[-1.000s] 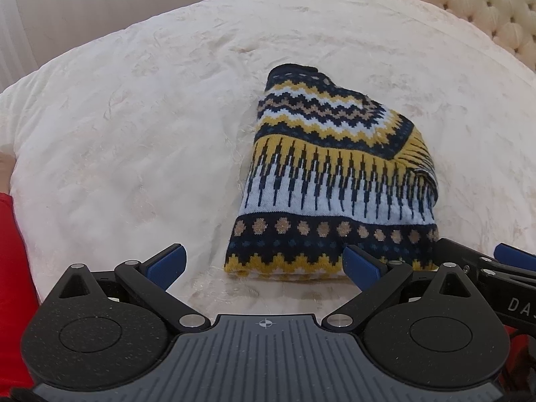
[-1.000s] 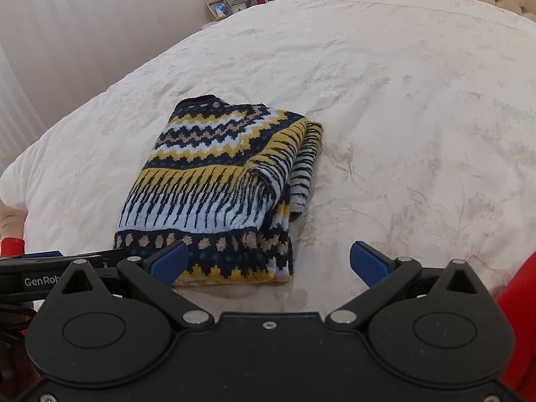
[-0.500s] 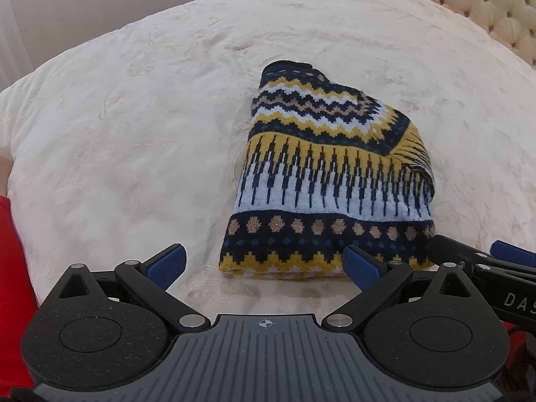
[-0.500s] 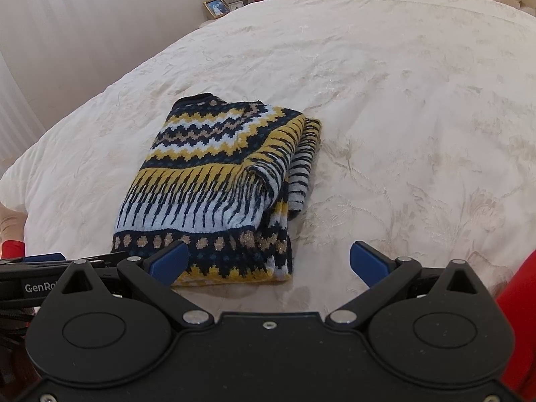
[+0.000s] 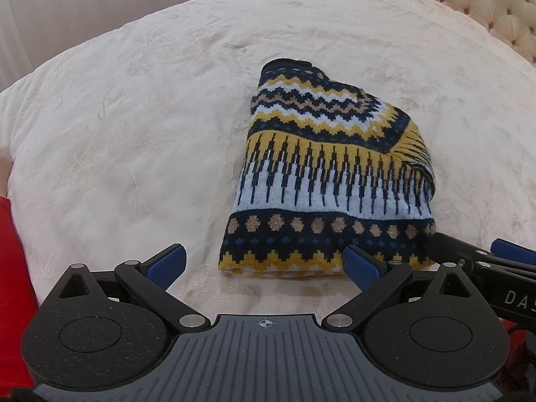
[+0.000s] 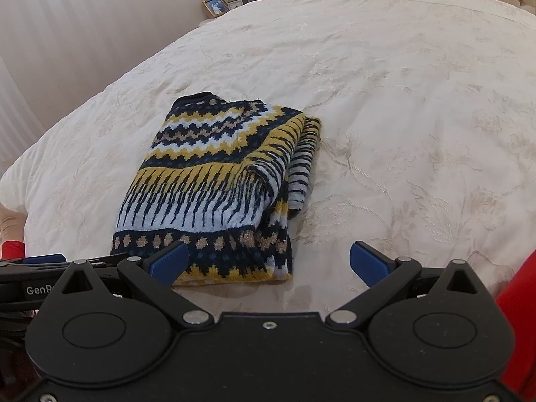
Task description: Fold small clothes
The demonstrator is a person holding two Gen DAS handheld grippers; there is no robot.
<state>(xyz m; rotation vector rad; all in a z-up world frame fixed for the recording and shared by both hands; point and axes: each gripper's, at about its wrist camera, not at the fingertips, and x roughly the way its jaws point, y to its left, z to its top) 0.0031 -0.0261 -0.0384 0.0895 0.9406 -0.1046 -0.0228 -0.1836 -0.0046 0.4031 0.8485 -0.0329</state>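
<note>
Sweater (image 5: 328, 181): one knitted piece, patterned in navy, yellow, pale blue and tan, lay on the cream bedspread (image 5: 134, 134) toward its near edge, a tufted headboard (image 5: 485, 6) at the far right. Condition: already folded into a compact, roughly rectangular bundle, hem band nearest, zigzag yoke and collar at the far end. In the right wrist view a sleeve or side layer was tucked along the right edge, where the layers sat slightly uneven and one striped strip stuck out beside the bundle. Left gripper (image 5: 264, 263): fingers wide apart, holding nothing, poised just short of the near hem, its right pad (image 5: 360, 263) in front of the hem's near edge; contact could not be told. Right gripper (image 6: 268, 263): fingers likewise spread and empty, near the hem's right corner, its left pad (image 6: 167, 263) overlapping the hem in the picture. Each tool showed at the edge of the other's view. Red sleeves showed at the frame edges. Status, as judged: folding of this piece looked essentially done; at most a tidy of the right edge or one more fold remained. No other clothes were in view, so what else was left could not be told.
</note>
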